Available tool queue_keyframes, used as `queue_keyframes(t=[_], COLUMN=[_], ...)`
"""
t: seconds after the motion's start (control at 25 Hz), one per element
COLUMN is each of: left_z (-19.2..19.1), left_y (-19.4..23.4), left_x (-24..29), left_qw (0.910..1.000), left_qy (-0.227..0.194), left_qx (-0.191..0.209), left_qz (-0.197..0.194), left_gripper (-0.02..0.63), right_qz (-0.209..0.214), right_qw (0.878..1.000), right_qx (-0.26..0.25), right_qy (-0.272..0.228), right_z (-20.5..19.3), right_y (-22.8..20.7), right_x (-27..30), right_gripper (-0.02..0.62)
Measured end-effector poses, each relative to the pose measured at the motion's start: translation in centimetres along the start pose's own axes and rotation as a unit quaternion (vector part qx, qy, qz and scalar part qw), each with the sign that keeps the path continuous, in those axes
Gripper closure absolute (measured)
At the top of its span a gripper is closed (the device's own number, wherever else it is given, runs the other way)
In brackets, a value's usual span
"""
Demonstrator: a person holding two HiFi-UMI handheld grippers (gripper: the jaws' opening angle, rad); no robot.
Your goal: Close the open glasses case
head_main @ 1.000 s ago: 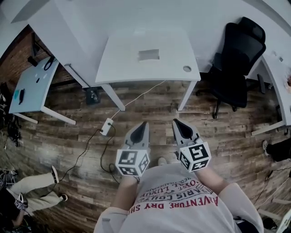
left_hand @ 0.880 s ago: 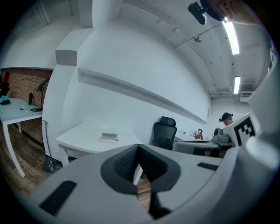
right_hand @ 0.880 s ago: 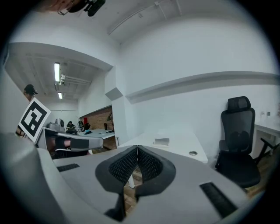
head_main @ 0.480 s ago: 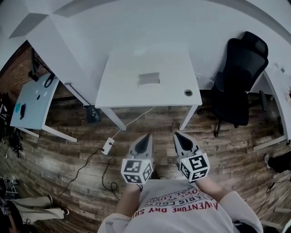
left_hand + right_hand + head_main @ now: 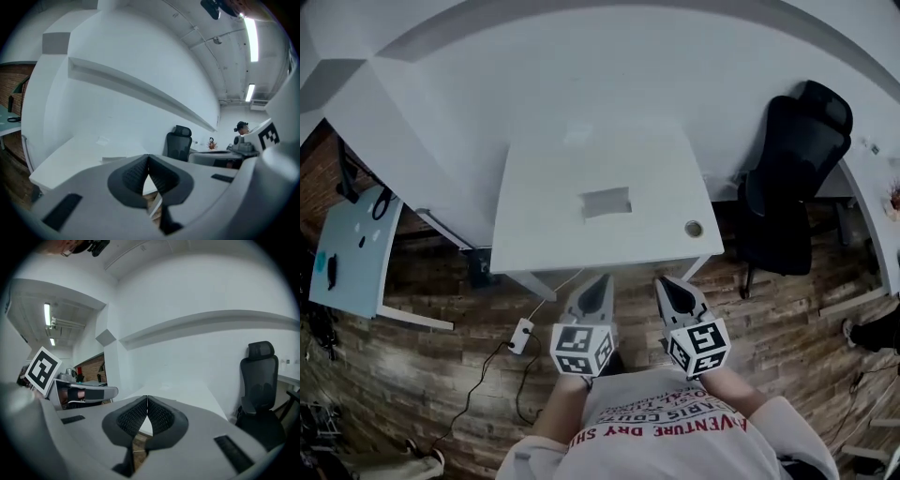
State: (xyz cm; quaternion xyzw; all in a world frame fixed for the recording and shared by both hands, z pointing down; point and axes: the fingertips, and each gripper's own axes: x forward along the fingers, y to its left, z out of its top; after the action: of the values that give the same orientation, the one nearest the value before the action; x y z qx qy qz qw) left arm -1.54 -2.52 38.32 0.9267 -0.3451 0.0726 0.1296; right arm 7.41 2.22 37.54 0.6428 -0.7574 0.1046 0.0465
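A flat grey rectangular thing, the glasses case (image 5: 607, 202), lies in the middle of the white table (image 5: 534, 234); it is too small here to tell how its lid stands. In the left gripper view the case (image 5: 113, 159) shows just left of the jaws. My left gripper (image 5: 598, 279) and right gripper (image 5: 664, 278) are held side by side over the floor, just short of the table's near edge. Both are shut with nothing between the pads, as seen up close on the left gripper (image 5: 148, 157) and the right gripper (image 5: 147, 398).
A black office chair (image 5: 792, 159) stands right of the table. A round cable hole (image 5: 694, 228) is at the table's near right corner. A power strip (image 5: 522, 335) with cables lies on the wooden floor. A light blue table (image 5: 352, 253) is at the left.
The table has come closer in the head view and now sits just ahead of the gripper tips. Both grippers stay shut and level. The person at the lower left has left the view.
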Motion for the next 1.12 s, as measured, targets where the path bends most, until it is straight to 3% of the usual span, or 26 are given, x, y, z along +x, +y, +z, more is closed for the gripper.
queue_keyframes(t=[0.52, 0.88, 1.12], left_z=[4.6, 1.6, -0.5], left_y=[13.1, 16.1, 17.2], left_x=[10.7, 14.7, 17.1], left_qw=[0.999, 0.9971, 0.9954], left_qy=[0.019, 0.067, 0.093], left_qx=[0.013, -0.002, -0.021], left_qz=[-0.038, -0.036, -0.007], left_gripper=[0.609, 0.609, 0.609], right_qz=[-0.052, -0.048, -0.029], right_qw=[0.999, 0.998, 0.997], right_qx=[-0.001, 0.0, 0.006], right_qy=[0.006, 0.037, 0.072], right_z=[3.4, 2.8, 0.5], right_y=[-2.9, -5.2, -7.4], right_x=[16.3, 21.6, 24.0], right_gripper=[0.583, 0.583, 0.583])
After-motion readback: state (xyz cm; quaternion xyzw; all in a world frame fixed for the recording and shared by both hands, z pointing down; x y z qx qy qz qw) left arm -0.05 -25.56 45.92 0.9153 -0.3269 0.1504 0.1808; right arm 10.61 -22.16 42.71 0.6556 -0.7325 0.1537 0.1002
